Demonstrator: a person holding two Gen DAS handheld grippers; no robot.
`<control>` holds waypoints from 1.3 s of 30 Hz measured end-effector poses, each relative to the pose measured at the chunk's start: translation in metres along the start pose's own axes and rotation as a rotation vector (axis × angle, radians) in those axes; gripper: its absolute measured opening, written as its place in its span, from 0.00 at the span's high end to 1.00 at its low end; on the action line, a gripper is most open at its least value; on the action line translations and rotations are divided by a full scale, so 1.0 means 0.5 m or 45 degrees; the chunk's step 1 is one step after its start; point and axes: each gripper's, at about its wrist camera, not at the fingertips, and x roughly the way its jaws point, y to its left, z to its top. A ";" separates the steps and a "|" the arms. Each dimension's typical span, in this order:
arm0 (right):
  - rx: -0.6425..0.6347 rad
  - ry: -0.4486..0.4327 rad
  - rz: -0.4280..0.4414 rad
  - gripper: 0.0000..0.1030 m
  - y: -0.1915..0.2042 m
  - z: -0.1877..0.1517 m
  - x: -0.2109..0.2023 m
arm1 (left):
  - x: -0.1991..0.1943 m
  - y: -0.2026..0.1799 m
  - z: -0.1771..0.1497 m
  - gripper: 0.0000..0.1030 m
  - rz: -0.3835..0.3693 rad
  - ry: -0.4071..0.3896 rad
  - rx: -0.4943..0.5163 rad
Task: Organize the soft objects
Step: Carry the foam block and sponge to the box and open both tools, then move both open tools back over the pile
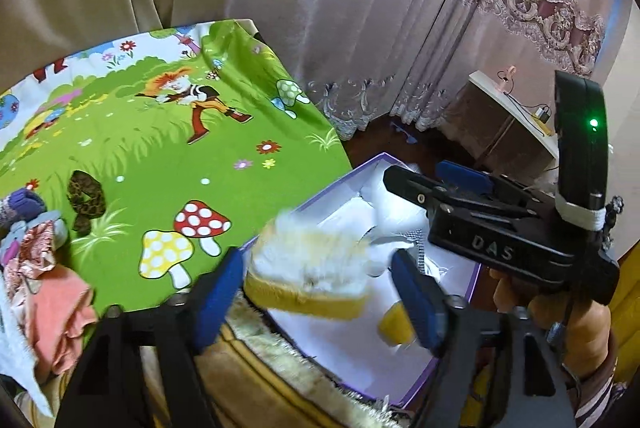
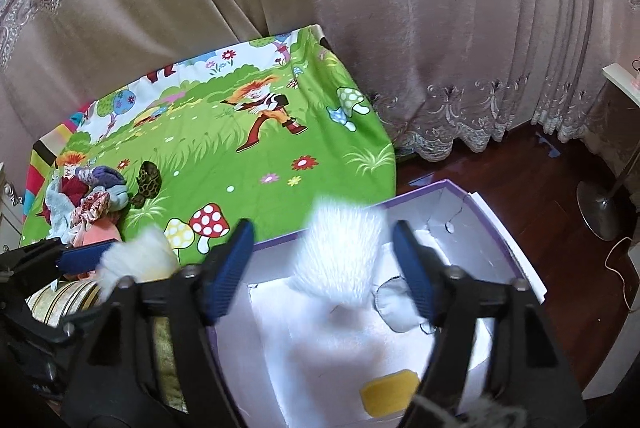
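White fur fills the gap between the open left gripper (image 1: 318, 298) pads in the left view: a fluffy slipper (image 1: 308, 268) with a yellow sole, blurred, over the near edge of the purple box (image 1: 472, 292). Neither blue pad presses on it, so it looks freshly let go. At right the right gripper (image 1: 436, 184) reaches in over the box, held by a hand (image 1: 560, 316). Far left on the green mat (image 1: 160, 148) lies a heap of clothes (image 1: 36, 260).

From the right view, the right gripper (image 2: 324, 268) is likewise wide, and a second white slipper (image 2: 340, 256) hangs blurred between its pads without contact, above the box (image 2: 500, 228). Inside sit a grey pad (image 2: 396, 304) and a yellow piece (image 2: 390, 398). The left gripper (image 2: 80, 256) shows at the left edge beside the first slipper (image 2: 136, 256).

Both slippers seem about boxed; the heap (image 2: 88, 204) on the mat (image 2: 260, 168) is left to sort.
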 end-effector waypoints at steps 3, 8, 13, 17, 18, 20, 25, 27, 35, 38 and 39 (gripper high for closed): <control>-0.002 -0.013 -0.007 0.19 -0.005 0.001 -0.003 | 0.007 0.001 0.002 0.19 -0.001 0.004 -0.016; 0.018 -0.002 -0.002 0.19 -0.011 -0.002 0.001 | 0.005 0.014 0.002 0.19 0.009 -0.006 -0.042; 0.009 0.003 0.010 0.19 -0.002 -0.003 0.001 | -0.010 0.017 -0.001 0.19 0.029 -0.078 -0.031; -0.004 -0.001 0.023 0.19 0.009 0.000 -0.004 | -0.029 0.009 -0.001 0.19 0.057 -0.140 0.034; -0.008 -0.002 0.027 0.19 0.013 0.001 -0.005 | -0.033 0.009 -0.001 0.19 0.061 -0.146 0.042; -0.015 -0.004 0.034 0.19 0.021 0.003 -0.008 | -0.040 0.016 0.000 0.19 0.071 -0.151 0.038; -0.034 -0.010 0.079 0.19 0.049 0.007 -0.015 | -0.066 0.056 0.000 0.19 0.098 -0.158 -0.014; -0.055 -0.010 0.098 0.19 0.066 0.010 -0.017 | -0.079 0.072 -0.005 0.19 0.099 -0.171 -0.031; -0.181 0.016 0.135 0.19 0.163 0.009 -0.012 | -0.127 0.165 -0.029 0.20 0.216 -0.195 -0.132; -0.233 0.011 0.183 0.19 0.204 0.003 -0.016 | -0.149 0.218 -0.047 0.20 0.234 -0.192 -0.217; -0.247 0.015 0.197 0.19 0.217 0.002 -0.014 | -0.155 0.234 -0.053 0.20 0.243 -0.189 -0.241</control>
